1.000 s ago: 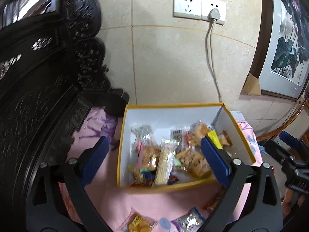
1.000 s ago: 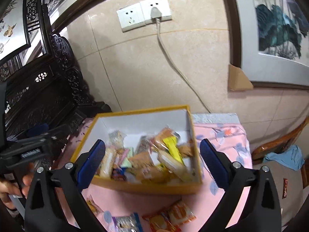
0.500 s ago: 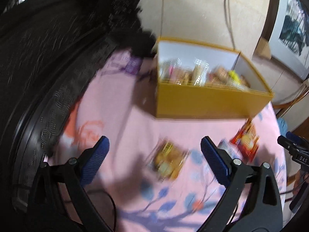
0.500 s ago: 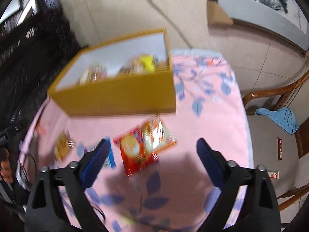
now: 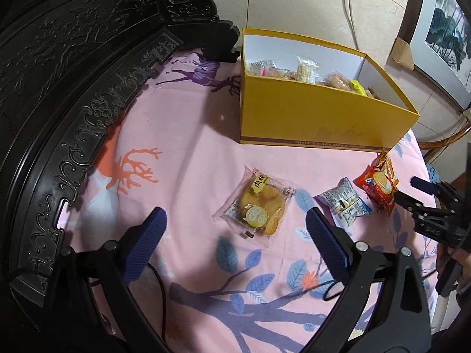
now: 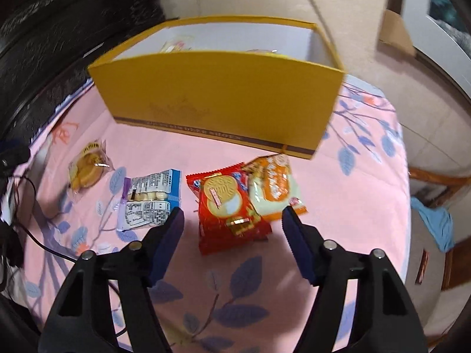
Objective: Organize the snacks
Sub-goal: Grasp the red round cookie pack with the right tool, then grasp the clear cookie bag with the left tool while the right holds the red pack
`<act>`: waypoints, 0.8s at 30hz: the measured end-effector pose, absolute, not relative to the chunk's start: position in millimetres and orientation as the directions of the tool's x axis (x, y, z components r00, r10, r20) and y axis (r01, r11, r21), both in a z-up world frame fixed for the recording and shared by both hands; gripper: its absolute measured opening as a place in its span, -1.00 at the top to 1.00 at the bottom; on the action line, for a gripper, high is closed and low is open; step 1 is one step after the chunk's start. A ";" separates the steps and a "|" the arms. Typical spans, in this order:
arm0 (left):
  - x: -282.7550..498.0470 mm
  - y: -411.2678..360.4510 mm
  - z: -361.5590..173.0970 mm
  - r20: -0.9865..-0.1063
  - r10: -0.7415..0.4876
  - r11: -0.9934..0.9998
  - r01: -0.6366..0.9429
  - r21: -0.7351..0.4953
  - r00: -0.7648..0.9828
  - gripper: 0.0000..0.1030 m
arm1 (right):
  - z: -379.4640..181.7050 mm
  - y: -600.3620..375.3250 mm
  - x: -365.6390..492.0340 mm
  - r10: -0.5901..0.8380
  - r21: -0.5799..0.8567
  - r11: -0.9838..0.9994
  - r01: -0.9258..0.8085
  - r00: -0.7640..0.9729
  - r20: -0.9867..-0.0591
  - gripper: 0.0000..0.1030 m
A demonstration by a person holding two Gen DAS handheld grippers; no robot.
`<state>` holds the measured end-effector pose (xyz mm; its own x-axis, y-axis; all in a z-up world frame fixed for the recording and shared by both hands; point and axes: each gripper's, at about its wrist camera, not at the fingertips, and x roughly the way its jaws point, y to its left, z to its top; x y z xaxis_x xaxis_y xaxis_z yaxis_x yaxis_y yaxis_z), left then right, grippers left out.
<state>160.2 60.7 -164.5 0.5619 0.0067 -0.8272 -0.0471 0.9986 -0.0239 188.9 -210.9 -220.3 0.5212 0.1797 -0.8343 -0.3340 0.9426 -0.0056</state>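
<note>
Snacks: red packet (image 6: 229,209) lower centre on cloth, box (image 6: 223,103) above. Right gripper (image 6: 232,229) jaws just closing, astride it, apparently not yet gripping. Left gripper (image 5: 235,229) wide, empty.

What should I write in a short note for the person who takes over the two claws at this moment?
Left claw: open, empty, above the clear bun packet on the pink cloth.
Right claw: open, jaws have just been closing, nothing pressed yet; the red biscuit packet lies between them, overlapping the orange packet.
Also loose on the cloth: the white and blue packet.
Done: several snacks already lie in the yellow box.
Left: four packets to put in the box, probably the red one first.
</note>
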 end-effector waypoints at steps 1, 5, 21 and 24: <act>159.9 60.6 -165.0 -0.828 0.005 0.999 -0.046 -0.025 0.561 -0.89 | -224.7 -207.8 193.5 0.187 -0.008 0.934 -0.356 0.509 -0.841 -0.32; 159.7 63.0 -168.6 -0.836 0.009 0.999 -0.048 -0.021 0.549 -0.89 | -236.6 -199.3 203.7 0.192 -0.028 0.909 -0.415 0.479 -0.856 -0.29; 171.4 66.0 -179.0 -0.841 0.021 0.999 -0.041 -0.001 0.541 -0.89 | -238.7 -208.4 185.2 0.197 0.006 0.921 -0.390 0.454 -0.869 0.11; 181.0 56.8 -185.5 -0.839 0.010 1.000 0.002 0.013 0.543 -0.89 | -234.3 -211.8 165.8 0.211 0.039 0.930 -0.366 0.443 -0.871 0.11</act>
